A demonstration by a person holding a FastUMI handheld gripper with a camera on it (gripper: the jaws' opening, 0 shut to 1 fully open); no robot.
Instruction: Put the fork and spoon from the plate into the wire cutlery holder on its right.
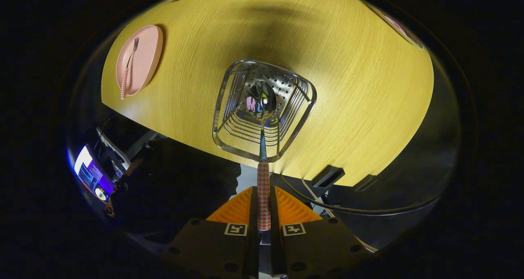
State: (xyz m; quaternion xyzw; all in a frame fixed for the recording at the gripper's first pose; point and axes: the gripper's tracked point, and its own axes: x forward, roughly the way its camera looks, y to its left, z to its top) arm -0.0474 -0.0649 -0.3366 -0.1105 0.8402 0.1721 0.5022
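My gripper (263, 197) looks straight down and is shut on the spoon (263, 189) by its red-checked handle, clamped between the two orange fingers (235, 207). The spoon hangs bowl-down, its shiny bowl inside the wire cutlery holder (229, 127) just beyond the fingers, over the holder's perforated bottom. The holder stands on the yellow wooden table (348, 86). Far off to the left lies the pink plate (141, 60), with the fork (127, 68) on it, its checked handle sticking over the plate's near rim.
The table's near edge runs just under the holder, with black brackets (327, 175) and a cable (360, 209) below it. A lit device (92, 174) sits low on the left, off the table. Bare tabletop lies between plate and holder.
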